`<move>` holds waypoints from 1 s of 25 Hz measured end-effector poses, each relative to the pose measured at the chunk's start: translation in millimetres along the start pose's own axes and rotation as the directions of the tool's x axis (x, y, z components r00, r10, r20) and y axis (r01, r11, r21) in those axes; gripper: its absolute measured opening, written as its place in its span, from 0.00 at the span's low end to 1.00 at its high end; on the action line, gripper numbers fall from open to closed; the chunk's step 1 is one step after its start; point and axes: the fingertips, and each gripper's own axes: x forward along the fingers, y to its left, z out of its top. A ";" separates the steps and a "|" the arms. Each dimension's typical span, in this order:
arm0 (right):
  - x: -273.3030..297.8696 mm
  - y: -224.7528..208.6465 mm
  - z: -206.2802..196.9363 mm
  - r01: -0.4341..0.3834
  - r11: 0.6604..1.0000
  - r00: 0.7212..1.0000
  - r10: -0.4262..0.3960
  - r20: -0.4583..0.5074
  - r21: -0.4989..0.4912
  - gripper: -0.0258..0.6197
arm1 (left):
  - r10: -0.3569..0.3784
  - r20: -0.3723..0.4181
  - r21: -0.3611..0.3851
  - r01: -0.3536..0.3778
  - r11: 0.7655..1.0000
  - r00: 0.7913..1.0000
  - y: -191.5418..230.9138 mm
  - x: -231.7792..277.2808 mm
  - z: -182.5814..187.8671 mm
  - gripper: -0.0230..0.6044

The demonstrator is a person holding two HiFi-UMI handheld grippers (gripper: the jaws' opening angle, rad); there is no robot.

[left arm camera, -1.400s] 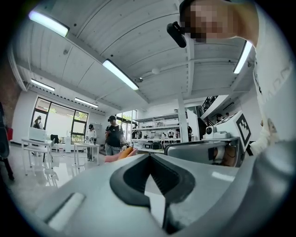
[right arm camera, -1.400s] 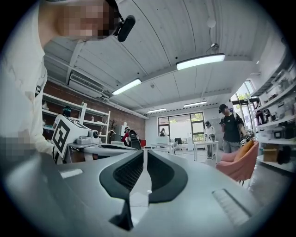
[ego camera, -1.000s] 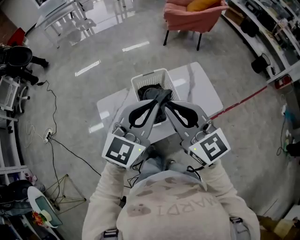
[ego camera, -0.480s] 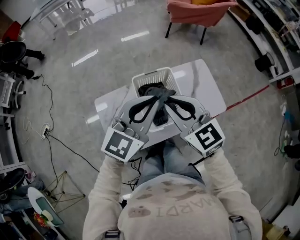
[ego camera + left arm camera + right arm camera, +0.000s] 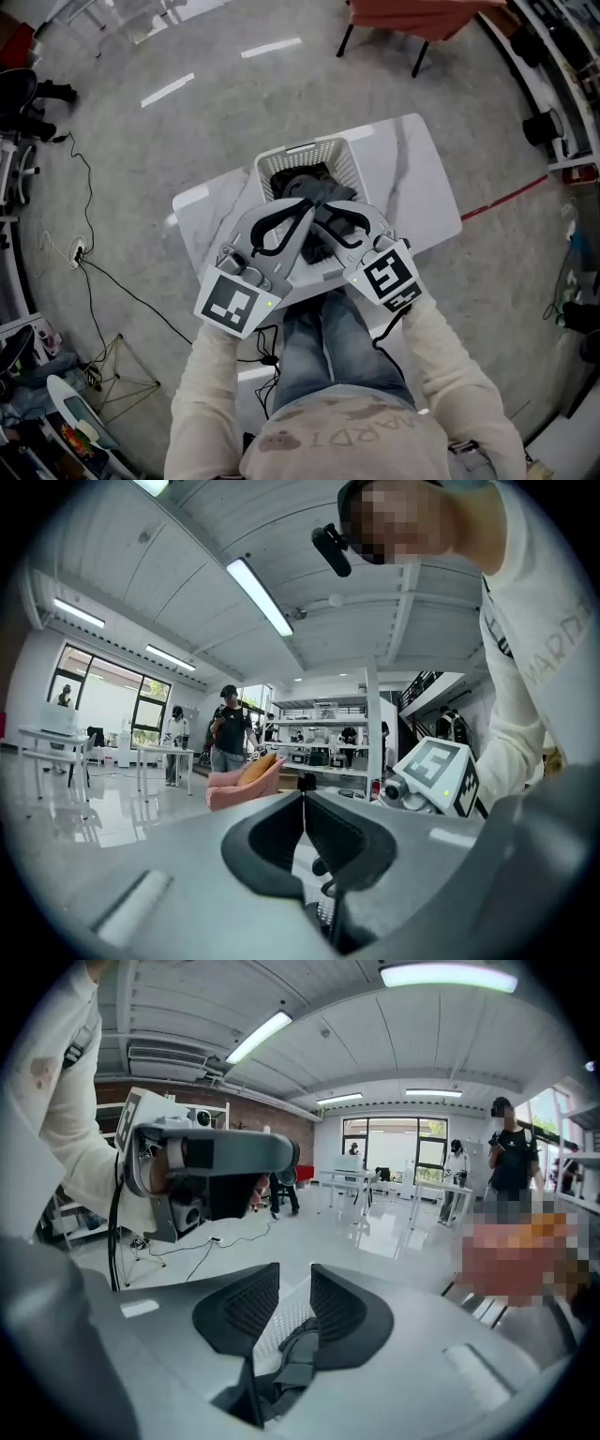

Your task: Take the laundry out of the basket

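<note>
A white mesh basket [image 5: 344, 164] stands on the white marbled counter [image 5: 417, 192], towards its far edge from the person, with dark laundry [image 5: 295, 176] heaped inside. A grey garment [image 5: 330, 195] is raised above the basket's near rim, where the tips of both tools meet. Its long axis runs from that raised end back and down into the basket, roughly along the line away from the person.

The left gripper [image 5: 304, 200] reaches in from the person's left. In its own view its tongs [image 5: 303, 794] are pressed together, with only a thin seam between the pads. Whether a cloth edge is caught in that seam cannot be told.

The right gripper [image 5: 322, 203] comes in from the other side, so the two tools form a narrow V over the basket. Its tongs [image 5: 294, 1275] stand a slim gap apart and pinch the grey garment [image 5: 298, 1363]. The cloth hangs lengthwise between the pads towards the camera, with basket mesh [image 5: 281, 1321] showing through the gap above it.

Each tool carries a cube with a black-and-white square marker, the left one [image 5: 230, 305] and the right one [image 5: 386, 278]. The person's pale sweatshirt [image 5: 309, 450] bears large letters that read "MARDI", upside down in the head view.
</note>
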 end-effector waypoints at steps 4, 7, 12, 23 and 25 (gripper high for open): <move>37.1 -7.2 -38.4 -0.022 0.999 0.998 0.024 -0.053 0.032 0.27 | -0.007 -0.012 -0.004 0.007 1.000 1.000 14.9 11.0 -30.4 0.06; 62.5 -9.9 -66.5 -0.036 0.999 0.995 0.039 -0.090 0.032 0.30 | -0.016 -0.028 -0.014 0.015 1.000 0.999 22.1 16.8 -55.2 0.06; 102.4 -11.8 -116.6 -0.046 0.999 0.982 0.043 -0.184 -0.011 0.33 | -0.036 -0.062 -0.015 0.035 0.999 0.997 29.6 20.8 -98.6 0.06; 152.7 -14.2 -195.4 -0.016 0.984 0.920 -0.056 -0.387 -0.180 0.53 | -0.067 -0.083 -0.029 0.064 0.997 0.994 31.8 15.1 -160.5 0.06; 156.7 -17.6 -206.3 -0.007 0.978 0.905 -0.083 -0.418 -0.208 0.59 | -0.069 -0.082 -0.038 0.066 0.997 0.994 30.2 14.0 -165.3 0.06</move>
